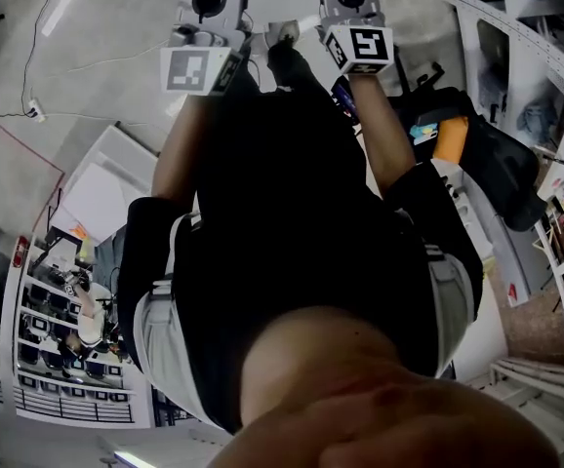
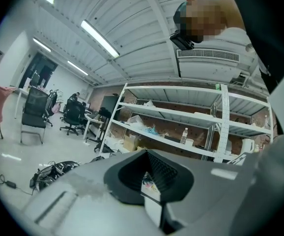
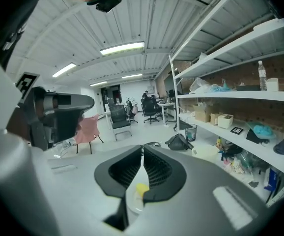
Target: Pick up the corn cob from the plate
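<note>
Corn [image 3: 142, 189], a yellow stub, lies on a round white plate [image 3: 132, 203], seen through the slot below the right gripper [image 3: 142, 151]. Its ribbed black pads are pressed together, gripping nothing. Left gripper [image 2: 147, 154] pads also together, empty. Metal shelf rack [image 3: 240, 100] edges the plate's right. Smooth pale floor [image 3: 147, 131] lies open beyond the plate.

no legible text or numbers, apparently; only wordless square markers [image 1: 368, 45] on 2 cubes [image 1: 201, 69]
</note>
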### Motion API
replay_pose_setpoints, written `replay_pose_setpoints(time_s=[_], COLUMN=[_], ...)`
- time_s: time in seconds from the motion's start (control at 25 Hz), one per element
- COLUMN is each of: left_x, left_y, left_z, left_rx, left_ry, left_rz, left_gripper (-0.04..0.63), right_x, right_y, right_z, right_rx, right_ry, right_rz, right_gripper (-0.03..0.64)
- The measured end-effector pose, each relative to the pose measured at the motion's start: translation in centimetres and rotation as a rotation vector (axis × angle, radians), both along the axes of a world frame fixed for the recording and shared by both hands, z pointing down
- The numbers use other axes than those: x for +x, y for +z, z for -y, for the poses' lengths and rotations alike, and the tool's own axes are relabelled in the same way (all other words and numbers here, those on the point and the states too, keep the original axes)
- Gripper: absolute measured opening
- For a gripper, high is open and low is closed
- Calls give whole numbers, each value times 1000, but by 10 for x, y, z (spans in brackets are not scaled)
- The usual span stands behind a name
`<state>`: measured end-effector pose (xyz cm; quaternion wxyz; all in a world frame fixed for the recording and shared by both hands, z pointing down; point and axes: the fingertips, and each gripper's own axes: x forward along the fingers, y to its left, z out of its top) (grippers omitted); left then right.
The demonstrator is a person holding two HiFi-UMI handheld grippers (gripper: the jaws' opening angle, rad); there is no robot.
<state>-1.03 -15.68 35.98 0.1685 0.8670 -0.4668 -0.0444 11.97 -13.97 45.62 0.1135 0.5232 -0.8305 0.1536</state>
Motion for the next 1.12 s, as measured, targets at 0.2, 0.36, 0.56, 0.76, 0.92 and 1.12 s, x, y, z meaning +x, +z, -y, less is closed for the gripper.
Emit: replay_pose_setpoints(time_s=[0.2,0.36,0.56,0.76,0.92,1.12], left_x=[3,3,2,3,2,-5], left_y=[31,46,66,82,96,109], left_z=[2,8,19,30,34,38], left_rx=[-2,-17,-33,-38,-52,-68], left_ry=[1,-5,-10,-21,-11,-32], left_rz=[-15,-16,-18,-29,-25,-31], left_gripper=[0,0,0,1,2,2], right_x=[-6,-9,-11,-12,-15,-17], right_y=[36,65,100,132,159,193], right_z=[6,12,16,17,17,18], right_rx=[-59,-103,-149,-187,-225,-270], right_ry=[-41,-57,-80,-116,-160,-215], right_rz=[-27,-50,-67,-97,-146,-192], right_gripper=[59,81,87,114,171,218])
